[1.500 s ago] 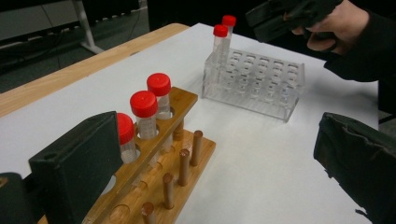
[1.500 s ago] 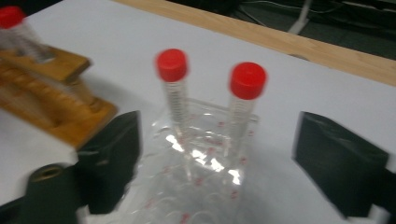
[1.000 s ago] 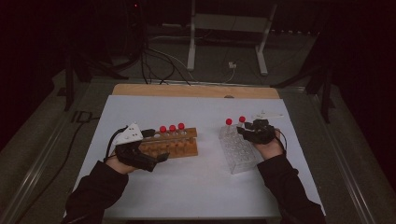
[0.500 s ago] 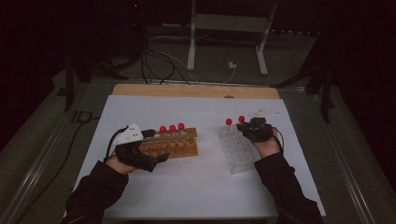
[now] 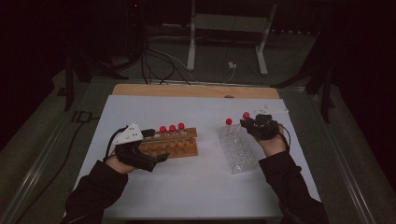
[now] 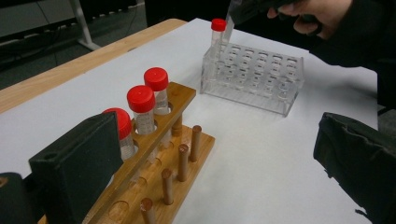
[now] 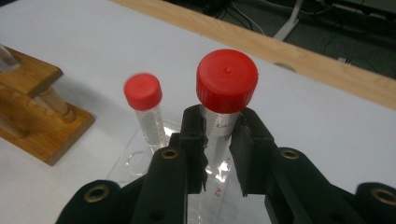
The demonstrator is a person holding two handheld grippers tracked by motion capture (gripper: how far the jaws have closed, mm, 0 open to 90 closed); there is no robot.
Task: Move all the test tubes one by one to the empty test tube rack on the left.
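A wooden rack (image 5: 175, 145) holds three red-capped tubes (image 5: 172, 128) (image 6: 141, 99). My left gripper (image 5: 156, 146) (image 6: 219, 137) rests at the rack's left end with its jaws wide apart, one beside the nearest tube and the other well off the rack, gripping nothing. At the right lies a clear plastic rack (image 5: 239, 151) (image 6: 254, 77) with one red-capped tube (image 5: 229, 122) (image 7: 144, 93) standing in its far corner. My right gripper (image 5: 252, 125) (image 7: 219, 123) is shut on a second red-capped tube (image 5: 246, 115) (image 7: 227, 80) just below its cap, held upright over the clear rack's far end.
Both racks sit on a white sheet (image 5: 201, 182) covering the table, with a bare wooden strip (image 5: 196, 91) along the far edge. Beyond it, cables and a stand's legs (image 5: 226, 60) lie on the dark floor. Open sheet lies between the racks and toward the front.
My right gripper has closed on the second tube and risen a little with it. The left gripper and the wooden rack have stayed put.
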